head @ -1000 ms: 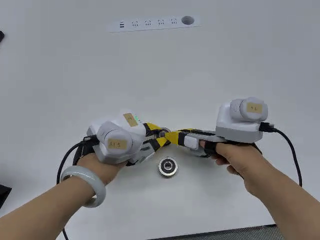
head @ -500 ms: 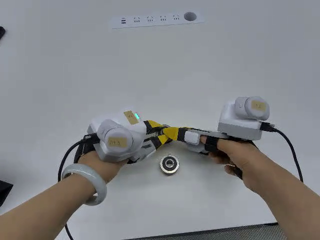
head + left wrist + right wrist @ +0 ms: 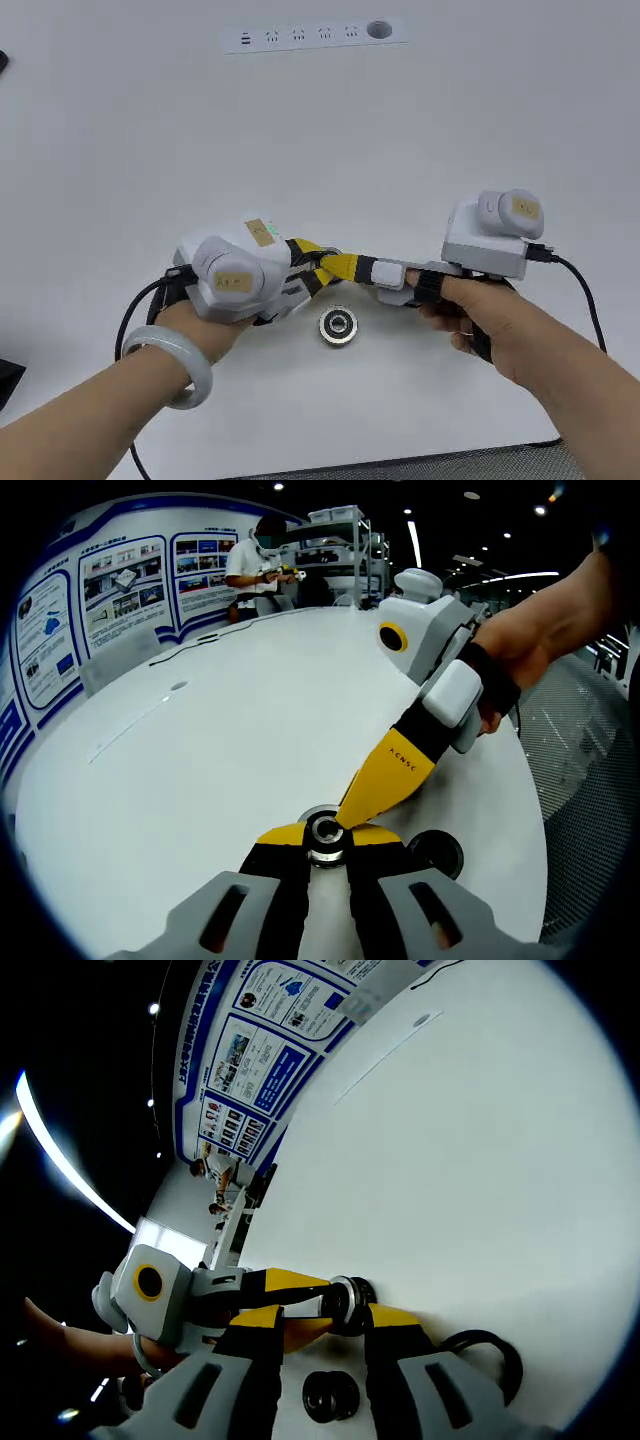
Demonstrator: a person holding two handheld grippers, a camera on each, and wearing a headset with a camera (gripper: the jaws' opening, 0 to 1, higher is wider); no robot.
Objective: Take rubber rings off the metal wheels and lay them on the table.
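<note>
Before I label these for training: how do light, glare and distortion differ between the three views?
Head view: even soft light, faint shadows on the table, loose wheel sharp. Left gripper view: fisheye bows the table edge; clamped wheel crisp. Right gripper view: rolled sideways, table nearly blown white, dark surround with a light streak.

The white table (image 3: pixel 450 130) carried a white power strip (image 3: pixel 312 35) that lay flat along its far edge. A single metal wheel (image 3: pixel 337 327) lay flat on the bare top nearer the front edge, well apart from the strip. A black cable (image 3: pixel 128 325) ran over the surface toward the front-left corner.
</note>
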